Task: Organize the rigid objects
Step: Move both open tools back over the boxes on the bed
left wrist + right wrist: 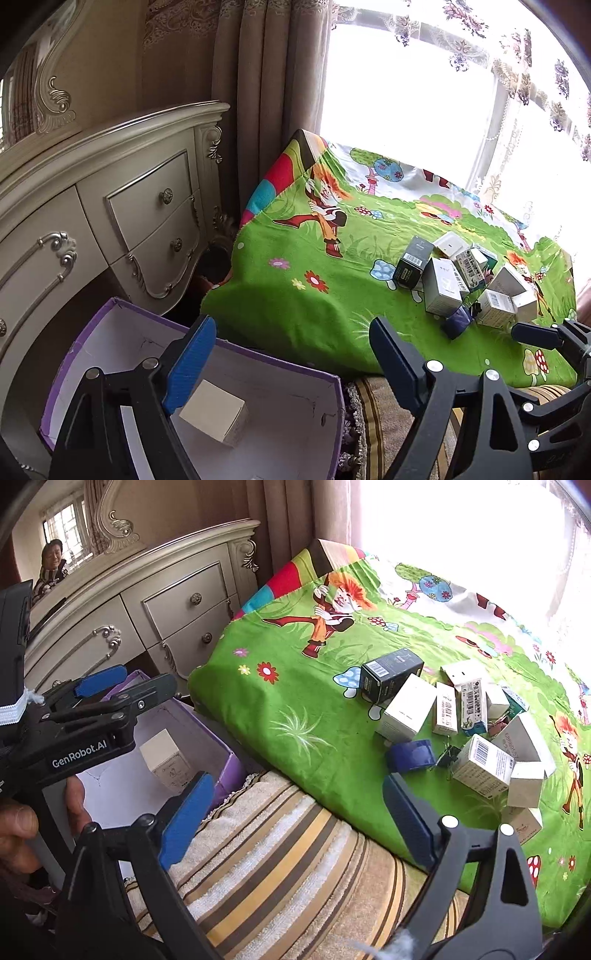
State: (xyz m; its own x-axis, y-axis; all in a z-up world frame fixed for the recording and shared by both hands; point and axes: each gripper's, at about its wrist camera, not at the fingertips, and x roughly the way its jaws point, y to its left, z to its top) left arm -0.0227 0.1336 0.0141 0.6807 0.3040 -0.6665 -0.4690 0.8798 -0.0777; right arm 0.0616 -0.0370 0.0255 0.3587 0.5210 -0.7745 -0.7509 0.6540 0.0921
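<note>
small boxes (454, 716) lying piled on green cartoon cloth (295, 709) | one white box (214, 411) sitting inside purple bin (92, 332) beside cloth | left gripper (291, 354) hanging over bin edge, jaws spread, empty | right gripper (295, 808) hovering over striped towel (266, 867), jaws wide, empty

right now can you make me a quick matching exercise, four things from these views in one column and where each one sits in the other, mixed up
Things:
1. small white box
2. black box with barcode
3. blue tape roll
4. striped towel

Places:
A. on the green blanket, at the near edge of the pile of boxes
B. inside the purple bin
C. under the green blanket's near edge
D. at the pile's far left, by the printed blue mushroom

Pairs: 1-B, 2-D, 3-A, 4-C
</note>
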